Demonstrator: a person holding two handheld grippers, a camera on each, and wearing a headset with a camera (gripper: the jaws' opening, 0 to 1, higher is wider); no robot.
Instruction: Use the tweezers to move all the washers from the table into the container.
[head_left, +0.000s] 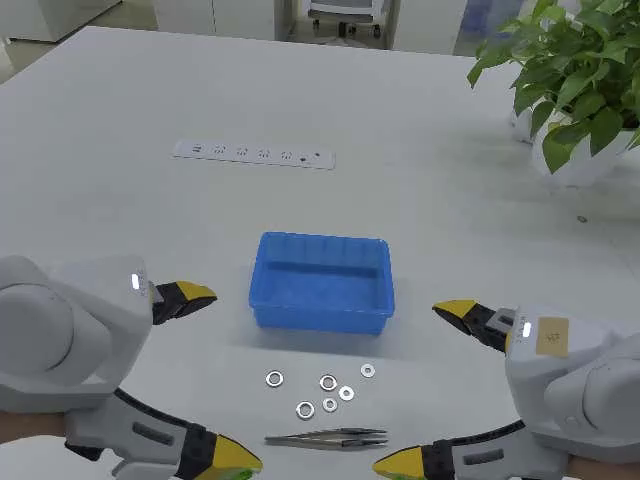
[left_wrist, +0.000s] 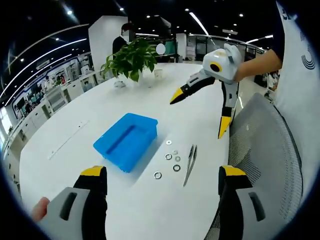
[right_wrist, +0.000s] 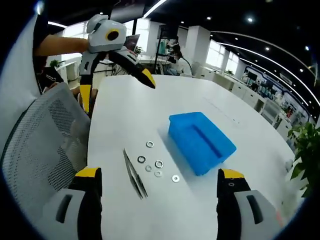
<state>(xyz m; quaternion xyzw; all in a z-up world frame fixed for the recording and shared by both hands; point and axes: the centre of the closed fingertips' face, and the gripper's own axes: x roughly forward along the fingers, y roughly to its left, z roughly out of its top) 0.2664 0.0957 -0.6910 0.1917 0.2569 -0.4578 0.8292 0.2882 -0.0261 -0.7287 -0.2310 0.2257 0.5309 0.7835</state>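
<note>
Several small metal washers (head_left: 328, 382) lie scattered on the white table (head_left: 420, 180), just in front of a blue plastic container (head_left: 322, 282) that looks empty. Steel tweezers (head_left: 328, 437) lie flat near the front edge, below the washers. My left gripper (head_left: 230, 378) hangs open at the lower left, and my right gripper (head_left: 408, 386) hangs open at the lower right. Neither touches anything. In the left gripper view, washers (left_wrist: 168, 156), tweezers (left_wrist: 190, 162) and container (left_wrist: 126, 140) sit ahead of the open jaws. The right gripper view has washers (right_wrist: 159, 164), tweezers (right_wrist: 134, 175) and container (right_wrist: 201, 140).
A white power strip (head_left: 254, 154) lies beyond the container. A potted green plant (head_left: 575, 80) stands at the back right. A grey mesh chair (left_wrist: 260, 145) sits at the table's front edge. Bare tabletop surrounds the container.
</note>
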